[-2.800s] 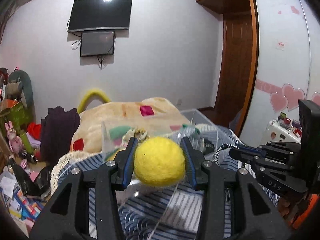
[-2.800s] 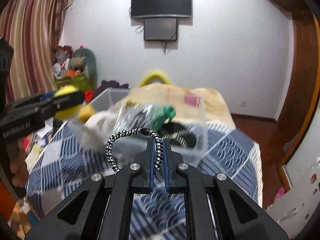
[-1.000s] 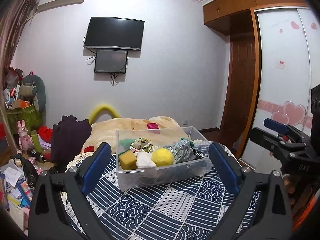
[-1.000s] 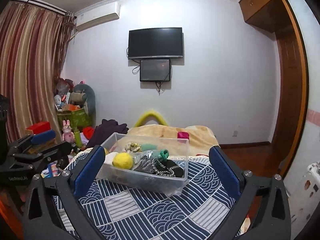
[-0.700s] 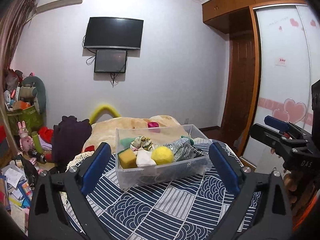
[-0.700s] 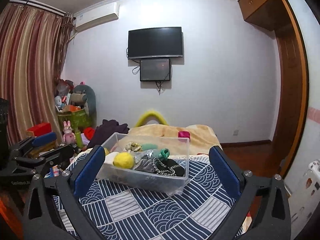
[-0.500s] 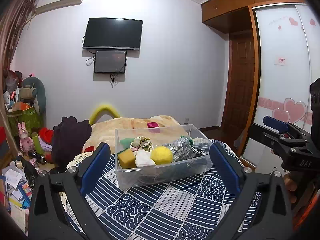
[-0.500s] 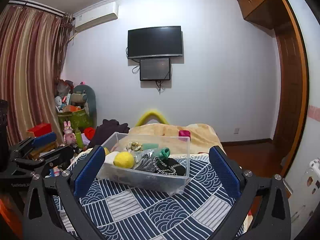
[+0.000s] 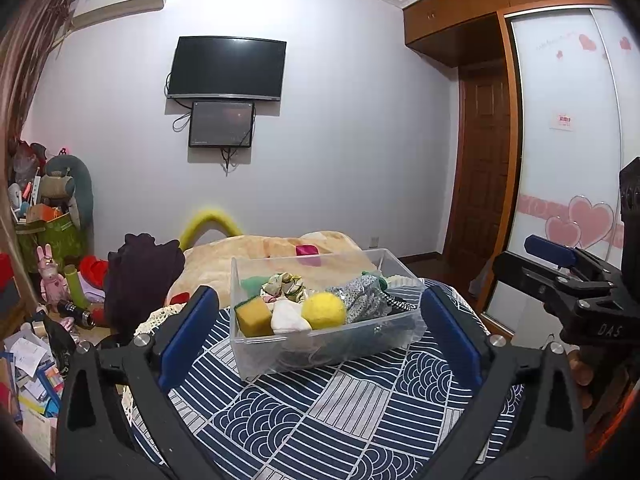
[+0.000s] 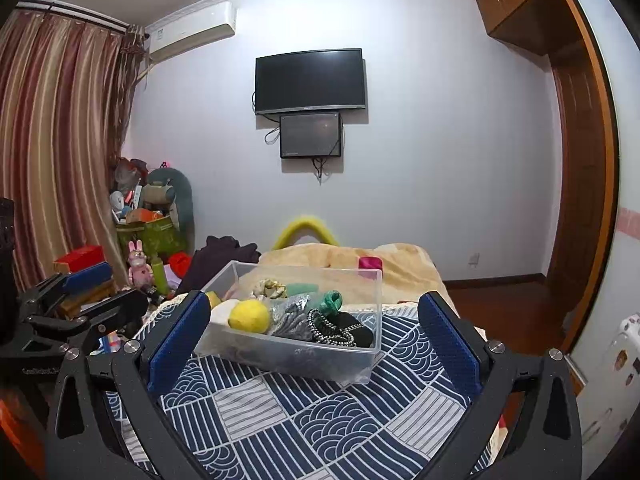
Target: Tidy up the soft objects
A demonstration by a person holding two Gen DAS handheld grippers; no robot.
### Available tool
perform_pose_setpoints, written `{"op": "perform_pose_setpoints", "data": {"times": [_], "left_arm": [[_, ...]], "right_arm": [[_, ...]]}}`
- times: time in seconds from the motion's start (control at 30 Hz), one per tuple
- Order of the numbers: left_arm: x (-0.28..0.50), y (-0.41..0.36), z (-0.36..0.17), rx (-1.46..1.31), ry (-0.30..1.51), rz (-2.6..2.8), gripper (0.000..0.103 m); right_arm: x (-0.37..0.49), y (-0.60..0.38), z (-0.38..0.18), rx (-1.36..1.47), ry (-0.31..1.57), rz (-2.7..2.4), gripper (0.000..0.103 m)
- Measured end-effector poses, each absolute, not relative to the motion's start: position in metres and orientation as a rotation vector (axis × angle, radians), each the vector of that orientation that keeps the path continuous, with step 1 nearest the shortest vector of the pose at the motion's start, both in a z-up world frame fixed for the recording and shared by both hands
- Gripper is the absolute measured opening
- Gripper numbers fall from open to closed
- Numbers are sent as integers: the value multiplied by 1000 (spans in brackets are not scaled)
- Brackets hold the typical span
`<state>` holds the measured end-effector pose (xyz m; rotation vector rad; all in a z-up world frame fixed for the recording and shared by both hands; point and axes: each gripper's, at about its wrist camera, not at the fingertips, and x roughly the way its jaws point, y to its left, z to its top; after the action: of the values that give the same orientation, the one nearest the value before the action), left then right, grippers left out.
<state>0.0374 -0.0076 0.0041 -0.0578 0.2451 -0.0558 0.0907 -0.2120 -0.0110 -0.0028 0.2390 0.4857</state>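
Observation:
A clear plastic bin [image 9: 280,354] stands on the blue patterned cloth [image 9: 340,412] and shows in the right wrist view too [image 10: 320,364]. In it lie a yellow felt ball [image 9: 323,310], a yellow sponge [image 9: 253,317], a white soft piece [image 9: 289,317], grey fabric [image 9: 362,300], a green piece [image 10: 332,300] and a black-and-white cord [image 10: 328,330]. My left gripper [image 9: 318,334] is open and empty, held back from the bin. My right gripper [image 10: 314,334] is open and empty too, and its body shows at the left view's right edge [image 9: 576,292].
A beige blanket [image 9: 280,250] lies behind the bin. A dark garment [image 9: 140,272] and cluttered toys and papers [image 9: 40,300] fill the left side. A wooden door [image 9: 484,160] and a wardrobe with heart stickers [image 9: 576,216] stand on the right.
2.8 s ago my left gripper held the yellow ball and my right the cord. Both now lie in the bin, and both grippers are open and drawn back. Almost still over the last second.

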Motion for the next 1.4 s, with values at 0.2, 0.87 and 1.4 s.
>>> {"op": "perform_pose_setpoints", "data": {"times": [0.2, 0.87, 1.4], "left_arm": [[38, -10, 3, -48, 249, -54, 103], [33, -11, 7, -46, 234, -67, 103], [33, -11, 8, -55, 234, -80, 103]], "right_arm": [[89, -210, -11, -5, 238, 482, 103], [87, -205, -11, -19, 241, 500, 103], [90, -205, -14, -14, 246, 502, 103]]}}
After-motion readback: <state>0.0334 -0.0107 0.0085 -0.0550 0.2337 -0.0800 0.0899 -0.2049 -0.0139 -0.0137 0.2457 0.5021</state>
